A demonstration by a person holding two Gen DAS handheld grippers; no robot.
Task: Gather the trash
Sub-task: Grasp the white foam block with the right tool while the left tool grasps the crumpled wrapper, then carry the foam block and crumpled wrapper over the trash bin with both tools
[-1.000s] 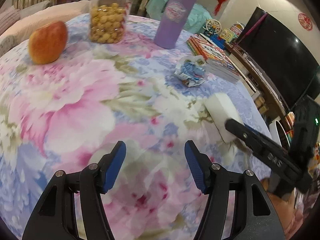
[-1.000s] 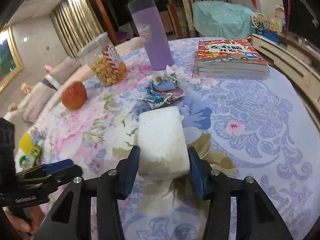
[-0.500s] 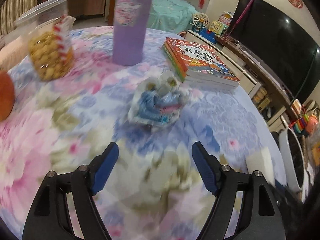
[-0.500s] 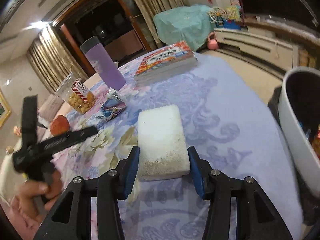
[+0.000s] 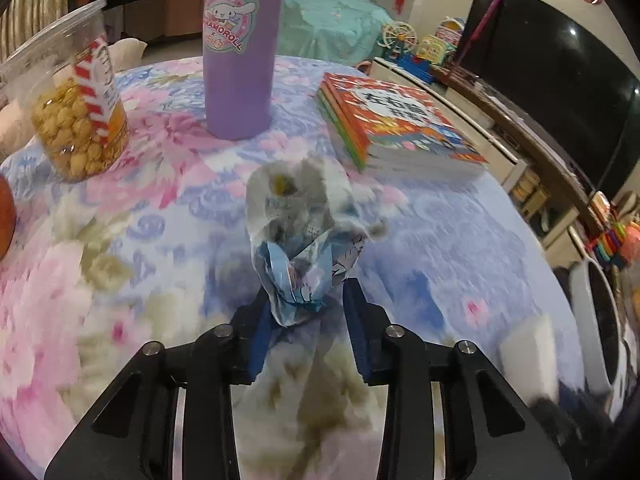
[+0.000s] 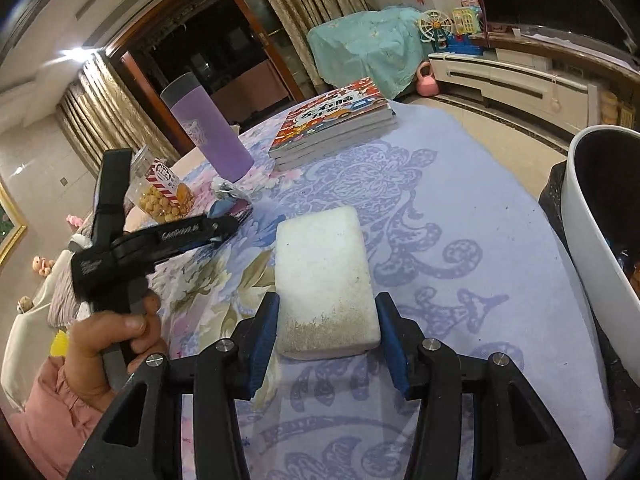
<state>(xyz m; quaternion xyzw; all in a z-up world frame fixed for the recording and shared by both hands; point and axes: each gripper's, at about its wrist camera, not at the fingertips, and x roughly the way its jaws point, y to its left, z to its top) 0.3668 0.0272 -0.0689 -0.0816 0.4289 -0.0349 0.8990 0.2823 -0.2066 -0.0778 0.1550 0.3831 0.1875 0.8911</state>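
Observation:
A crumpled blue and white wrapper [image 5: 304, 240] stands bunched up on the flowered tablecloth [image 5: 120, 260], pinched between the blue pads of my left gripper [image 5: 306, 320], whose jaws are closing on its lower end. The right wrist view shows that gripper [image 6: 224, 228] from the side at the wrapper [image 6: 226, 200], held by a person's hand [image 6: 108, 344]. My right gripper [image 6: 326, 328] is shut on a white foam block [image 6: 324, 276] with a dirty near edge, above the cloth close to the table's right side. The block [image 5: 528, 340] shows blurred in the left wrist view.
A white bin [image 6: 592, 216] with a dark inside stands just past the table's right edge. Behind the wrapper are a purple tumbler [image 5: 240, 52], a clear jar of popcorn [image 5: 76, 120], a stack of books [image 5: 400, 124] and an apple [image 5: 6, 220] at the far left.
My left gripper slid right to the wrapper and its jaws narrowed onto it, squeezing it upright. The right gripper carried the white block toward the bin, then held still.

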